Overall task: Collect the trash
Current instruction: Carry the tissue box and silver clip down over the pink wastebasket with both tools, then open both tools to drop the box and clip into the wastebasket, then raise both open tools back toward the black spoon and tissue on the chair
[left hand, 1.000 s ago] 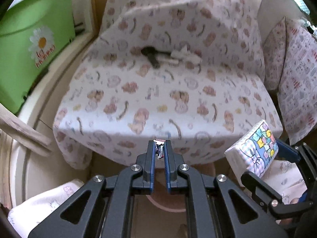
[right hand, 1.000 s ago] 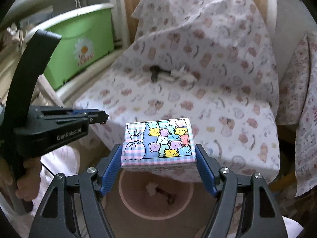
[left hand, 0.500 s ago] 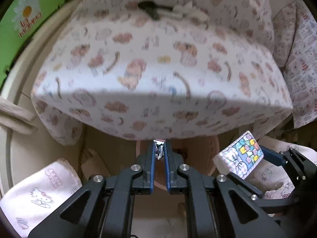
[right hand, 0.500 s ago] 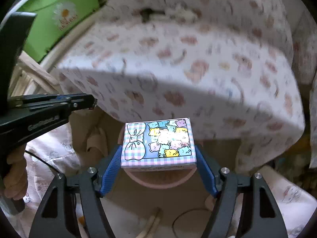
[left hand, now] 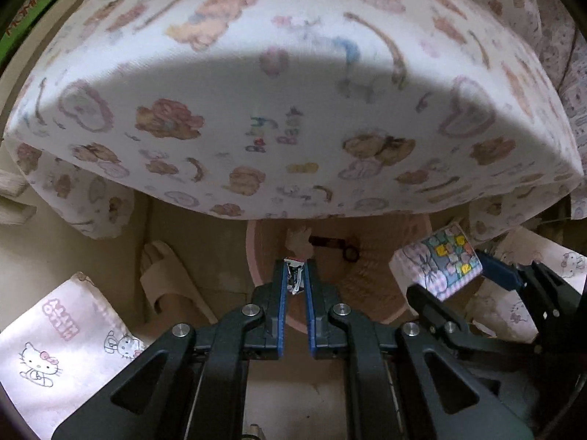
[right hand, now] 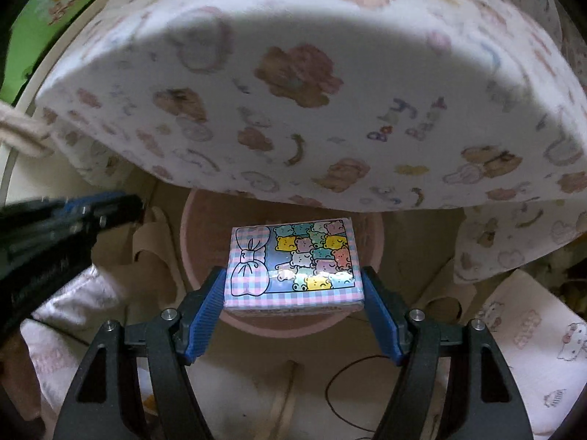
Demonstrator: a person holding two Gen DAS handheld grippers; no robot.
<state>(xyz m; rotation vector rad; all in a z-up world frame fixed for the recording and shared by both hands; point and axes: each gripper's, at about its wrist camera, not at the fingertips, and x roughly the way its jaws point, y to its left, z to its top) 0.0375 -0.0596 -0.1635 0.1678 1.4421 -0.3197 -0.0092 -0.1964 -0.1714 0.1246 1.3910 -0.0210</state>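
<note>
My left gripper (left hand: 294,275) is shut on a small crumpled wrapper (left hand: 293,279) and holds it over the near rim of a pink bin (left hand: 370,295) on the floor under the cushion edge. The bin holds a tissue scrap (left hand: 299,240) and a dark object (left hand: 335,246). My right gripper (right hand: 294,273) is shut on a pastel bear-print tissue pack (right hand: 293,264) and holds it above the same pink bin (right hand: 190,249). The pack also shows in the left wrist view (left hand: 438,262). The left gripper shows at the left of the right wrist view (right hand: 66,216).
A seat cushion with a bear-print cover (left hand: 293,91) overhangs the bin. A beige slipper (left hand: 168,282) and a Hello Kitty cloth (left hand: 55,344) lie on the floor to the left. A green box (right hand: 47,11) stands at the far left. A cable (right hand: 352,388) lies on the floor.
Both grippers have dropped from cushion height down toward the floor and in over the pink bin, each keeping hold of its item. The cushion top has gone out of sight.
</note>
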